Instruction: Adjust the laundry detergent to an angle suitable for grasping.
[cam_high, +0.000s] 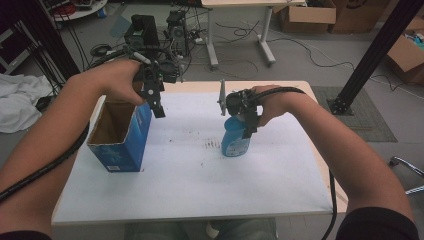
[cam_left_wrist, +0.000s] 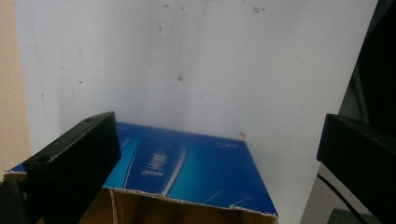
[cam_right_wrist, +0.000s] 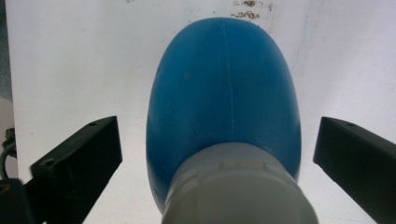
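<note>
Blue plastic bottle (cam_right_wrist: 224, 93) stands upright a bit right of centre in the high view, white cap up. Right gripper (cam_high: 248, 121) hangs right over it, jaws spread wide either side of the cap, gripping nothing yet. Left gripper (cam_high: 156, 102) hovers released above the open blue box (cam_high: 122, 135) at centre left. Looks like the grab step; next it needs to drop and squeeze the neck.
</note>
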